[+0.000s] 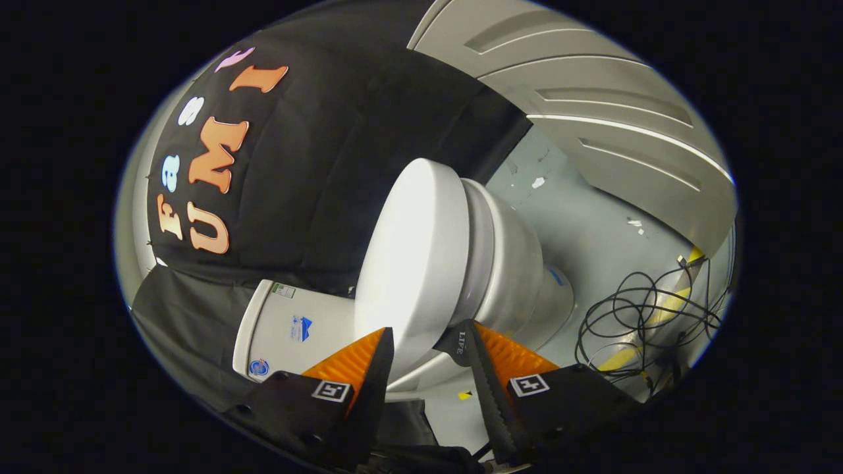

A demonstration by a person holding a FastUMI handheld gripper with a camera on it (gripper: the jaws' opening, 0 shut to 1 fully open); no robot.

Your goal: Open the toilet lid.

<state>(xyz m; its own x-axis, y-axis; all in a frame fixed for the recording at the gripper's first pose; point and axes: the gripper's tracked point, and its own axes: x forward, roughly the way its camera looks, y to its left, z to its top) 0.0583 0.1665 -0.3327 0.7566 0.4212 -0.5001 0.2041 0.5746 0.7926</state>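
White toilet lid (411, 263) is between the two fingers of the gripper (427, 342); the fingers stand spread, and whether they press it I cannot tell.

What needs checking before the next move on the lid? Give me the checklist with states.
1. Claw straddles the lid's rim: ok.
2. Both fingers pressing on the lid: cannot tell.
3. Lid lifted off the bowl: cannot tell.
4. Tank top bare where the lid will lean: ok.
5. Cables lie on the floor, apart from the toilet: ok.
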